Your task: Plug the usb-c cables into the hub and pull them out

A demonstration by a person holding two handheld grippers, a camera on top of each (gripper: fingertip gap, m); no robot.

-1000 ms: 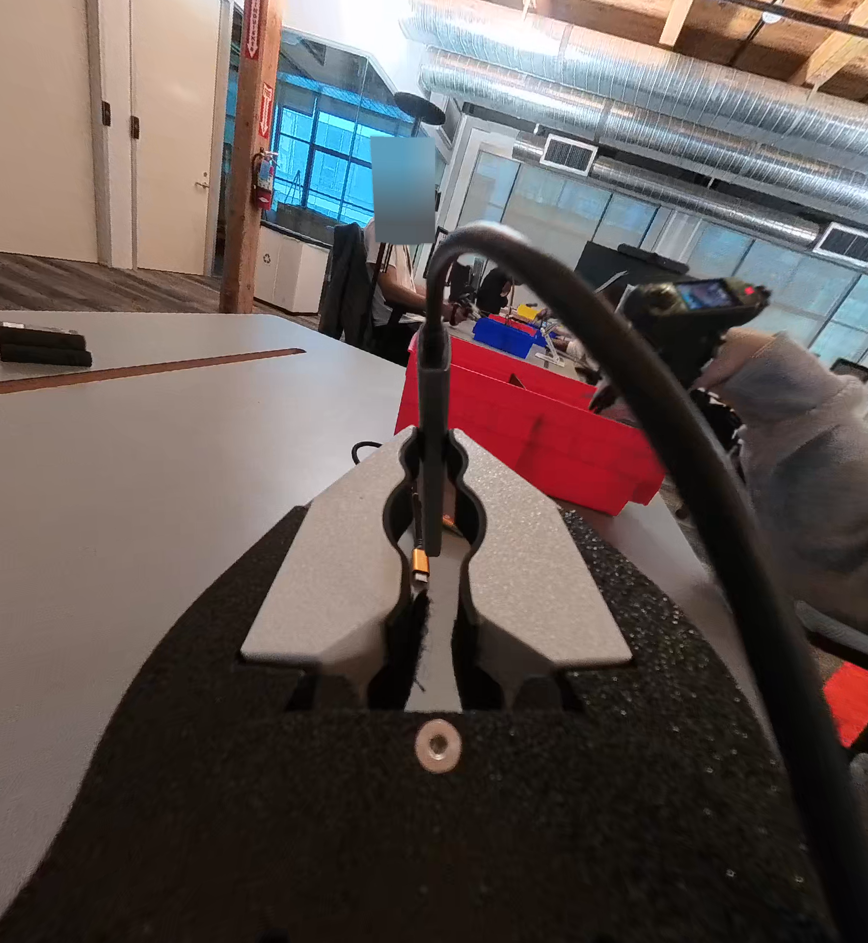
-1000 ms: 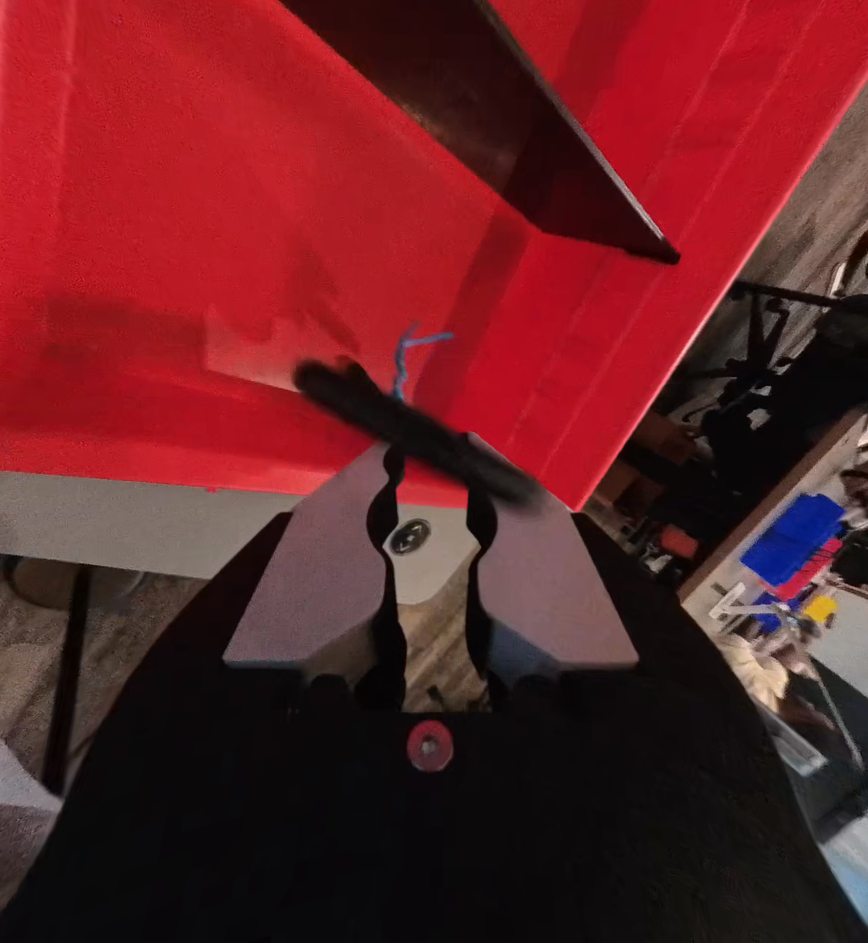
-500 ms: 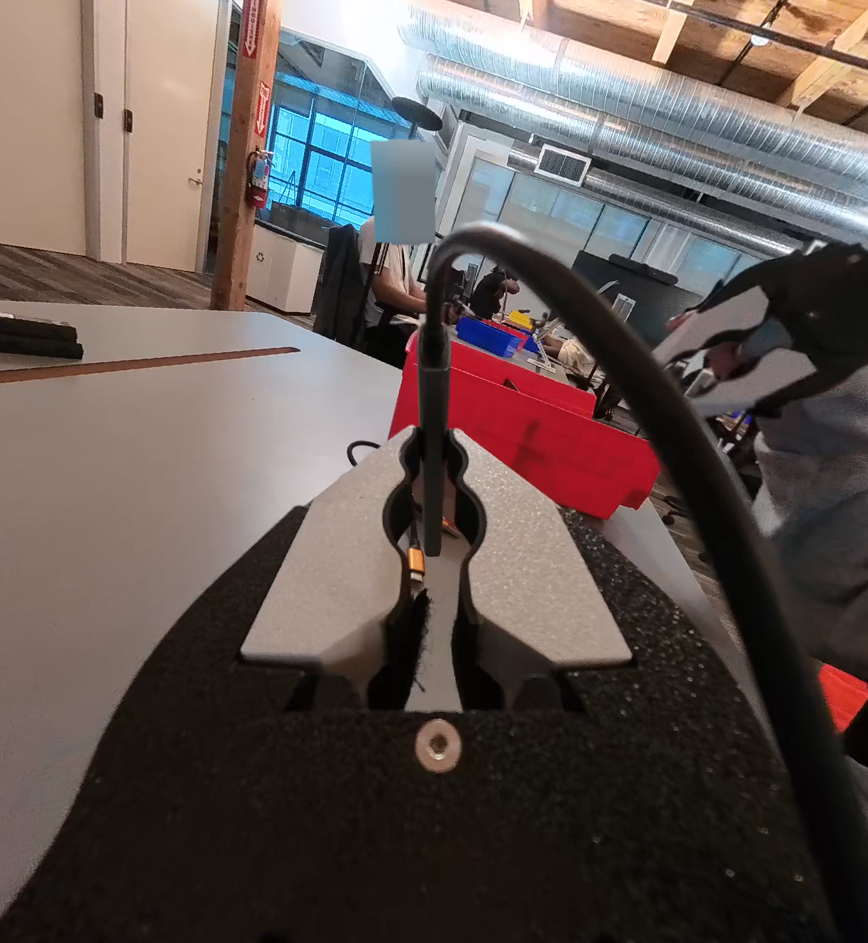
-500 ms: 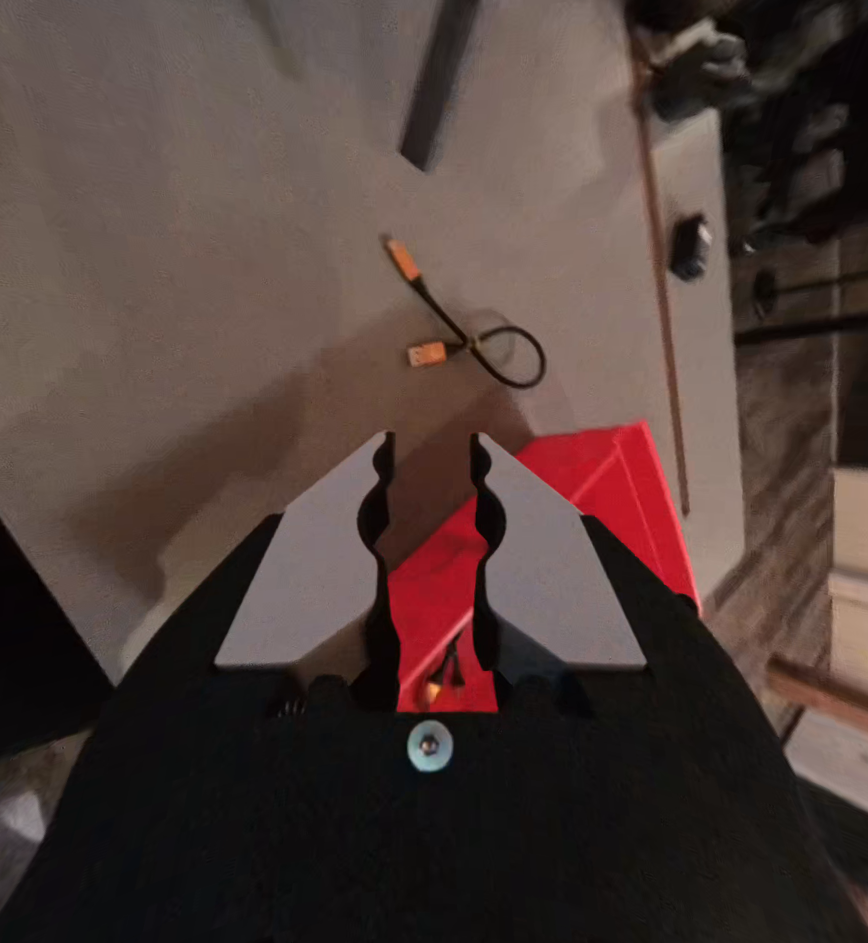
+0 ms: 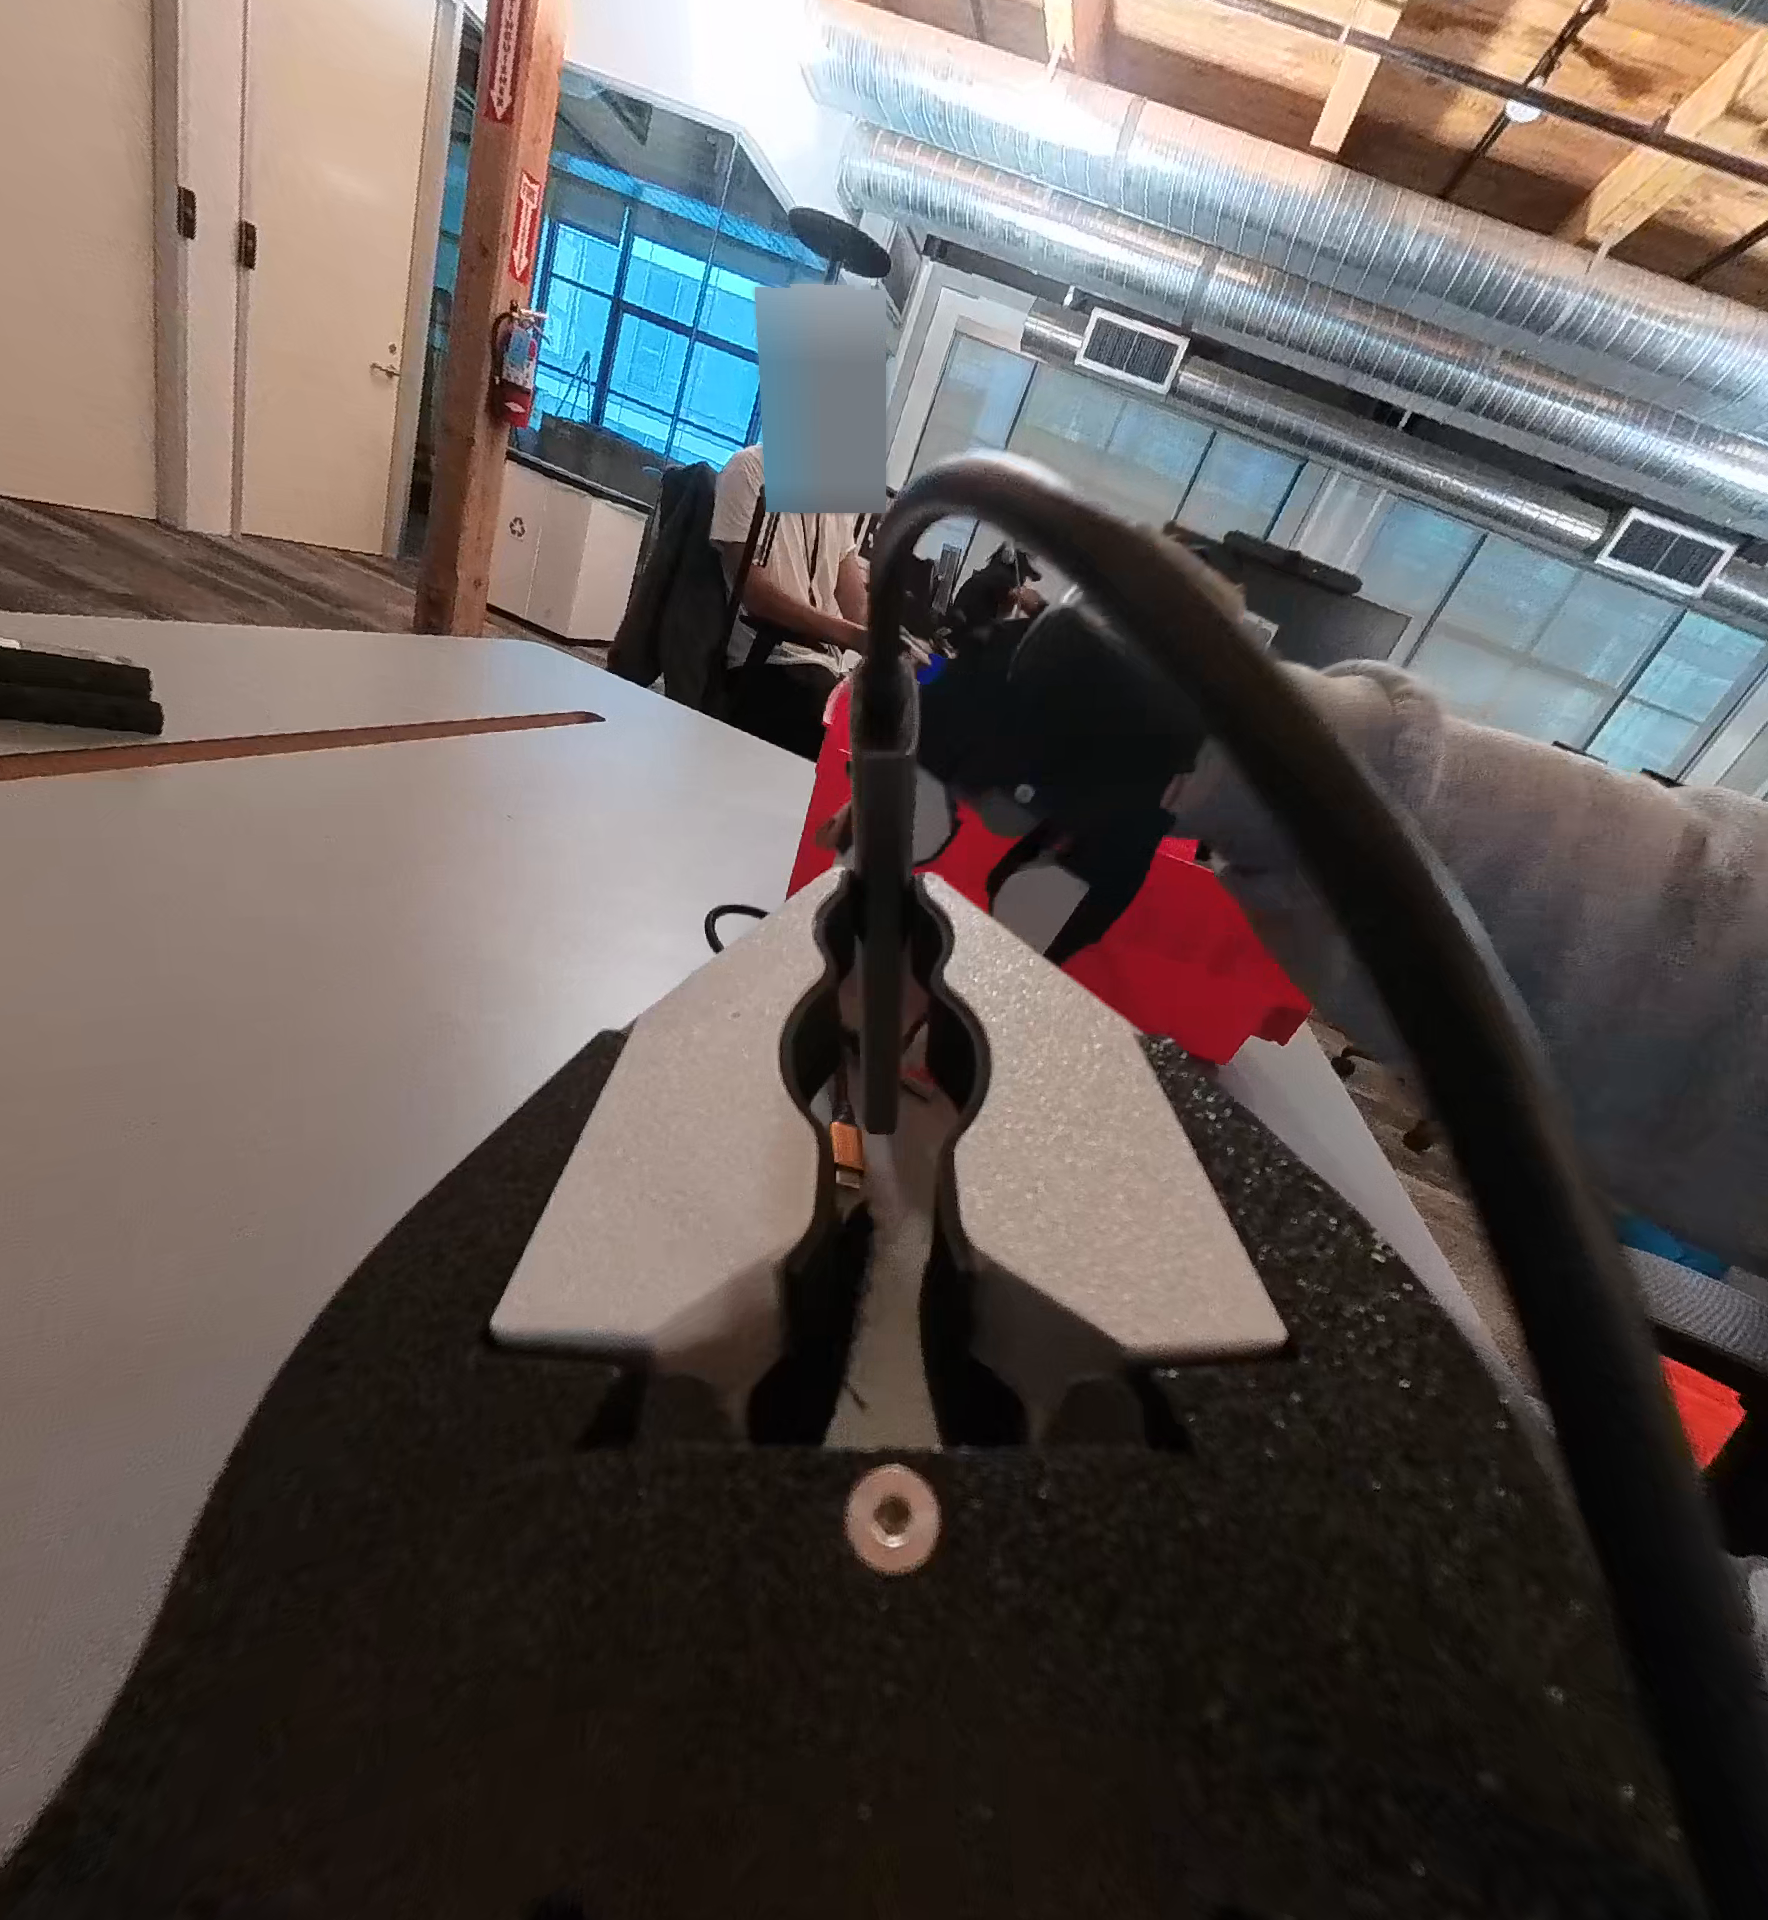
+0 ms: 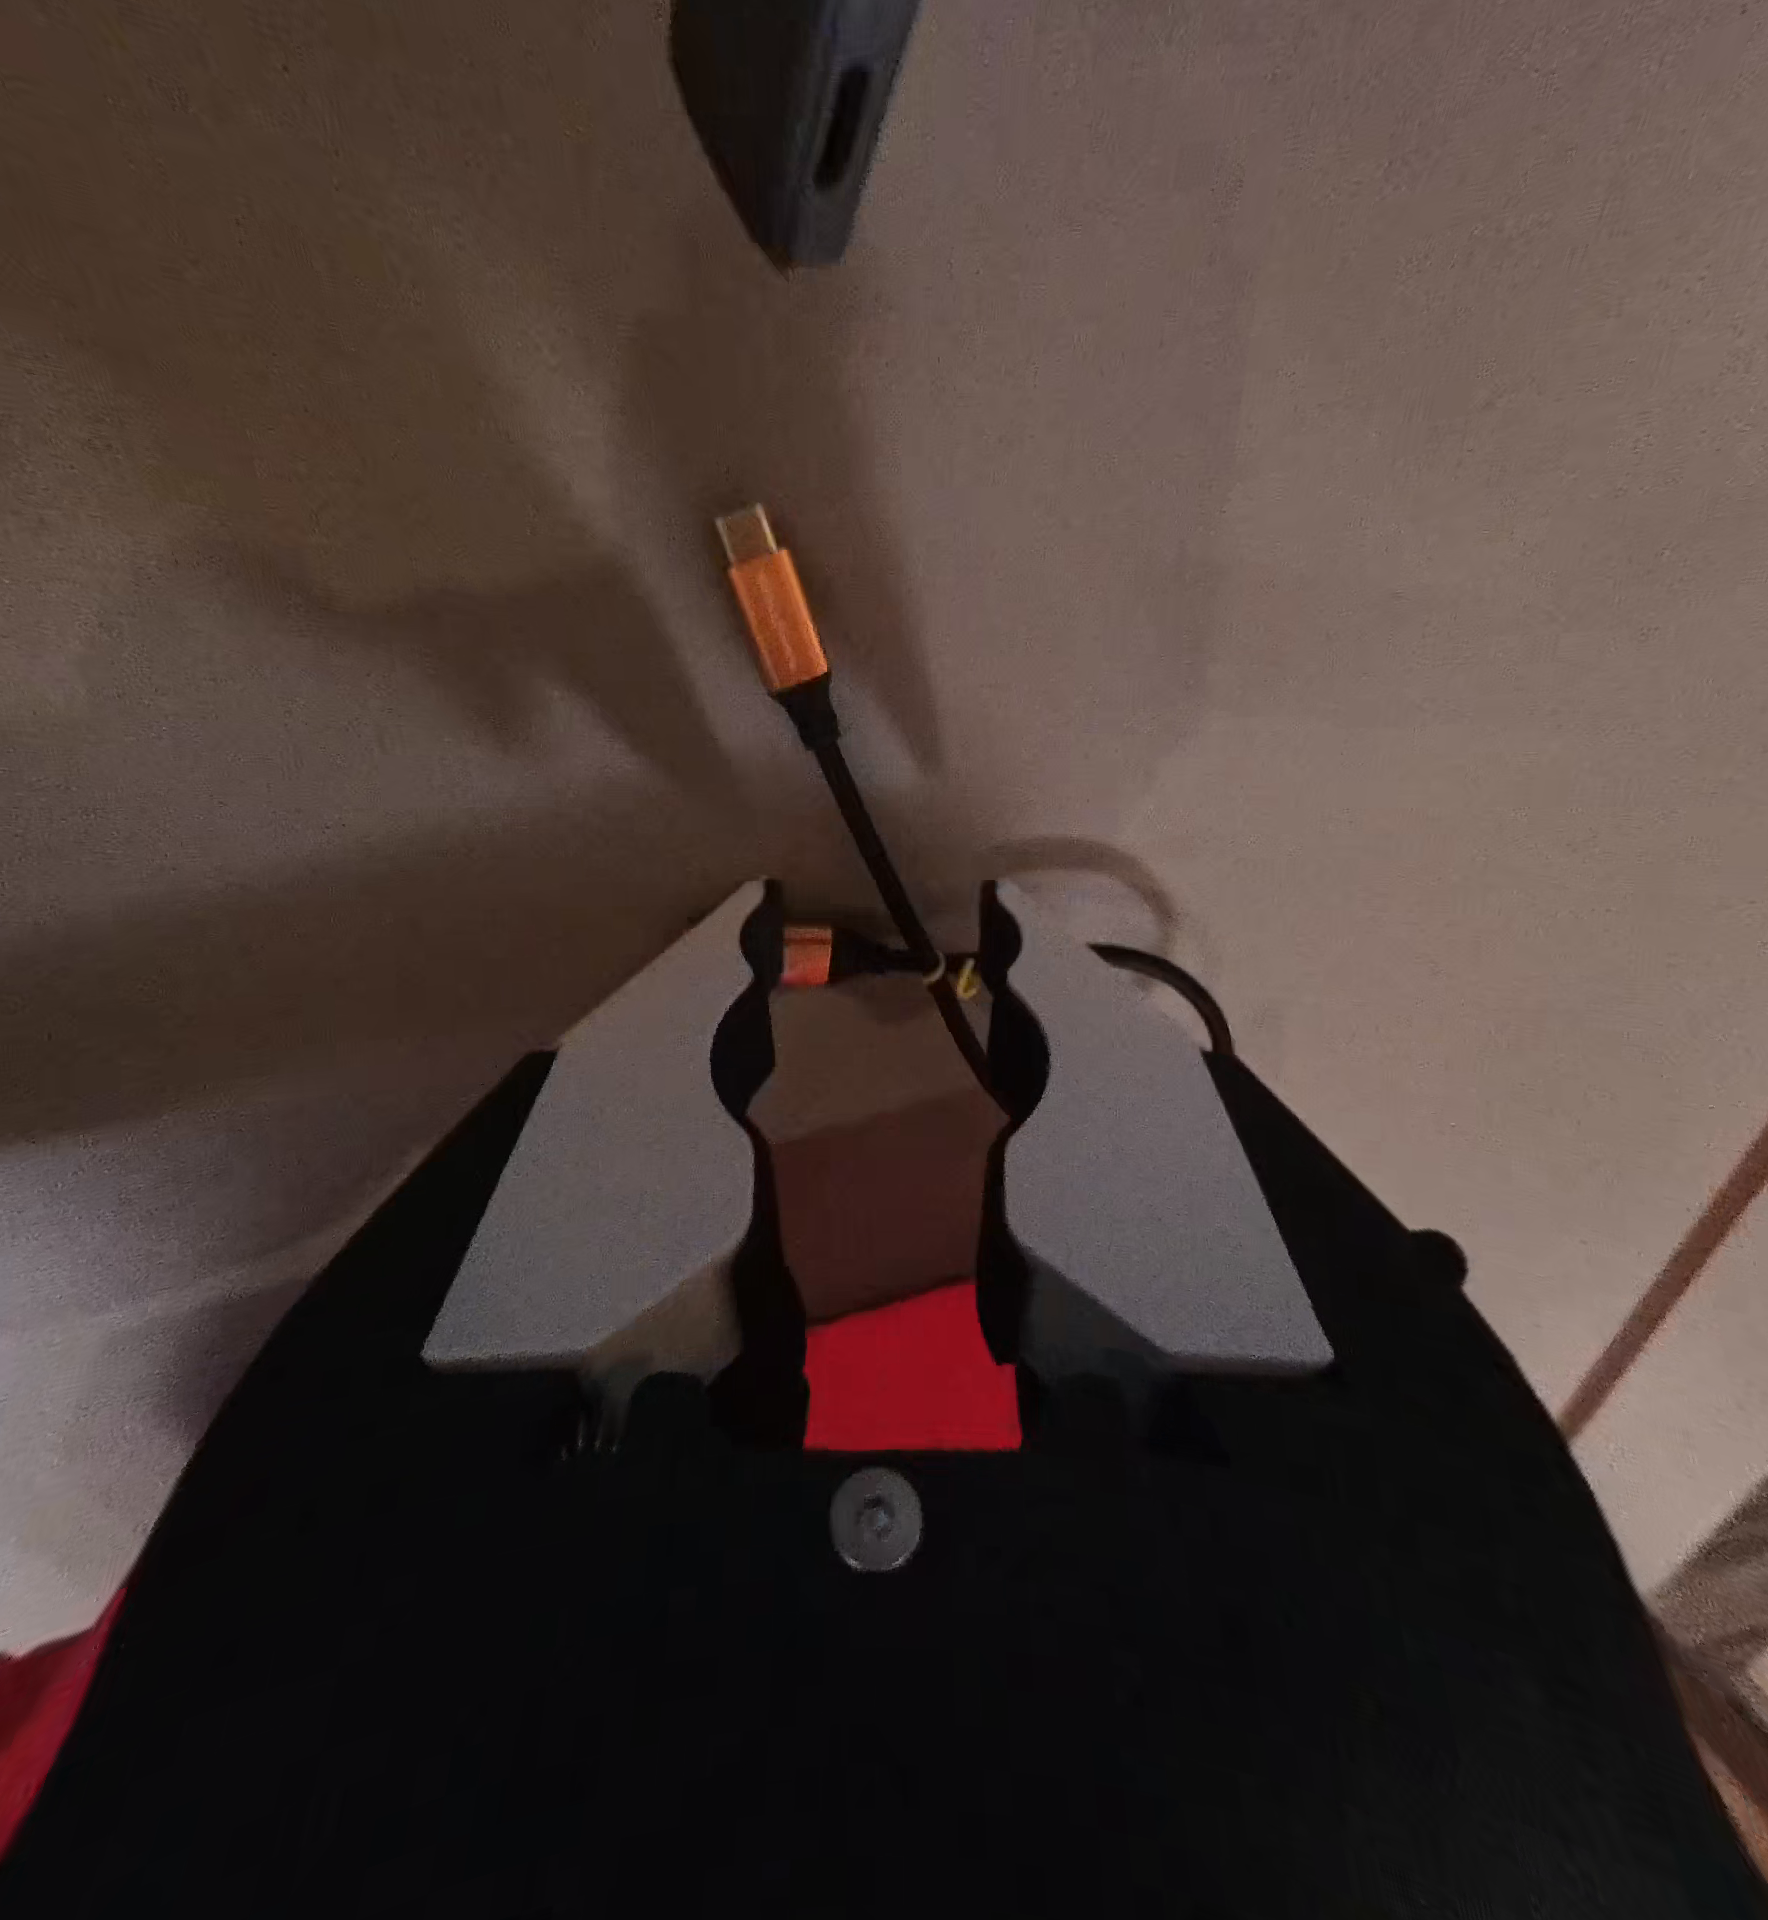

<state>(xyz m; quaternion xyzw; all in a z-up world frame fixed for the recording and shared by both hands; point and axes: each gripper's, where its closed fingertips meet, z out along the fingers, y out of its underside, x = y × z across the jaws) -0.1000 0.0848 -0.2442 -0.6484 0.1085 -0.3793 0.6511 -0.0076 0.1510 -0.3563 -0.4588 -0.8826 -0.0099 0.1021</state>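
My left gripper [image 5: 885, 894] is shut on a dark flat hub [image 5: 880, 935], held edge-on above the grey table [image 5: 288, 1039]. The hub's black lead [image 5: 1379, 883] arcs up and over to the right. In the right wrist view the hub's end [image 6: 807, 125] with an open port hangs at the top. A short black usb-c cable [image 6: 864, 821] with orange plugs lies on the table. One plug [image 6: 771, 613] points toward the hub. The other plug [image 6: 807, 951] lies between the tips of my right gripper [image 6: 875, 904], which is open, empty and just above the cable.
A red bin [image 5: 1171, 956] stands at the table's right edge, behind the right gripper [image 5: 1056, 831] and the grey sleeve [image 5: 1638, 987]. Two black blocks [image 5: 49, 686] lie far left beyond a brown slot [image 5: 236, 743]. A person sits in the background.
My right gripper has swung from over the red bin to the table and come down close over the orange-plugged cable. The black thing at its tips is gone. The left gripper has kept the hub still.
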